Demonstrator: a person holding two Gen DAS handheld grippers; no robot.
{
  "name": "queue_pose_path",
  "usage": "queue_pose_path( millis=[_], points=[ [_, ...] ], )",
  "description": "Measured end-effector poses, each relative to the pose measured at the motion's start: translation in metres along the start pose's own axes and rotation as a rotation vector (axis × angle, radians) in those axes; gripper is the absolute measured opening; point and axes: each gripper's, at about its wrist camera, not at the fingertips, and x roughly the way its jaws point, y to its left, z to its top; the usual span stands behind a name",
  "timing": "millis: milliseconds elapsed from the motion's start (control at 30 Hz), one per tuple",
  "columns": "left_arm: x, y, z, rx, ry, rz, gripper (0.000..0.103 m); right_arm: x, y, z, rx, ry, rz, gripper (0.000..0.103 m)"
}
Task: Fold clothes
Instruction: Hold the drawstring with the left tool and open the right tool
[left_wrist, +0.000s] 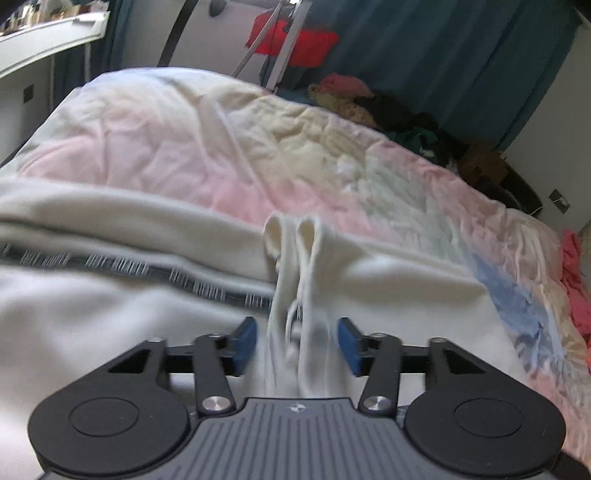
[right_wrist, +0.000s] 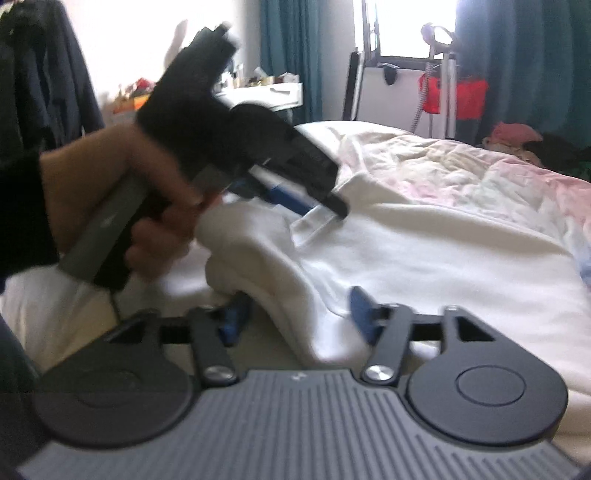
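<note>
Left hand-held gripper (left_wrist: 297, 341): jaws apart, white garment (left_wrist: 110, 314) fold between | right hand-held gripper (right_wrist: 295, 321): apart, straddling garment ridge | on bed (left_wrist: 184, 129).

White garment (left_wrist: 110, 295) spread on the bed, folded edge raised (dark patterned band), pinched ridge upright

Place: a lived-in bedroom in a home.
Bed: a rumpled pastel quilt (left_wrist: 258, 147) is spread across it.
Windows: teal curtains (right_wrist: 288, 55) are hung beside bright panes.
Furniture: a white shelf (right_wrist: 266, 92) is crowded with small items.
Clutter: clothes (left_wrist: 369, 107) are heaped at the bedside; a red bag (right_wrist: 454, 96) is hung nearby.
</note>
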Motion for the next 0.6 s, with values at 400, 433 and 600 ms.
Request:
queue_pose_path(
  millis=[400, 433, 600],
  points=[
    [-0.062, -0.002, -0.050, -0.165, 0.000, -0.027, 0.074, -0.056, -0.049, 0.015, 0.214, -0.087, -0.139, 0.075],
    [-0.065, -0.003, -0.054, -0.169, -0.001, -0.022, 0.073, -0.054, -0.056, 0.014, 0.234, -0.080, -0.171, 0.075],
    [-0.069, -0.015, -0.071, -0.128, 0.010, 0.084, 0.066, -0.039, -0.078, 0.005, 0.285, -0.022, -0.266, 0.075]
  ],
)
